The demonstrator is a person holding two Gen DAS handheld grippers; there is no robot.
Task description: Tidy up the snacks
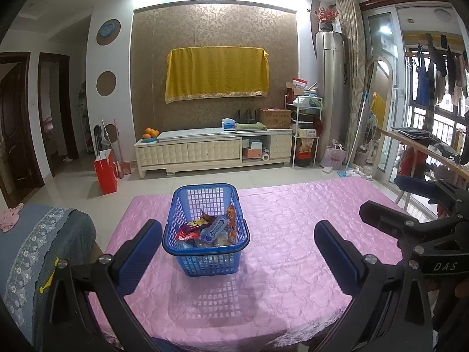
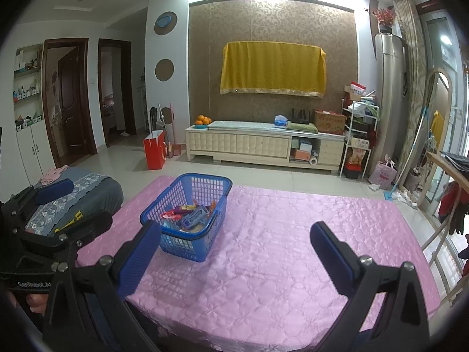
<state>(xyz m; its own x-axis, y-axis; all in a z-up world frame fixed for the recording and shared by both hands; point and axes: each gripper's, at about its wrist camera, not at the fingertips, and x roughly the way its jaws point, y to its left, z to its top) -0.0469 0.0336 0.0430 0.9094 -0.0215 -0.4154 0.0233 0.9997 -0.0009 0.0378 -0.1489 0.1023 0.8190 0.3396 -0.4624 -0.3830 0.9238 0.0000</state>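
Snack packets (image 1: 209, 228) lie heaped inside a blue plastic basket (image 1: 187, 256) on the pink quilted tablecloth (image 1: 293, 234), toward its far left. Left gripper (image 1: 238, 246) and right gripper (image 2: 231, 248) both gape wide, holding nothing.

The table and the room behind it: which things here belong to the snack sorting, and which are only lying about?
For the job:
- blue basket
- snack packets inside it
- left tongs and right tongs, both open and empty

Only lying about:
- oranges
- red bag
- cardboard box
- pink cloth
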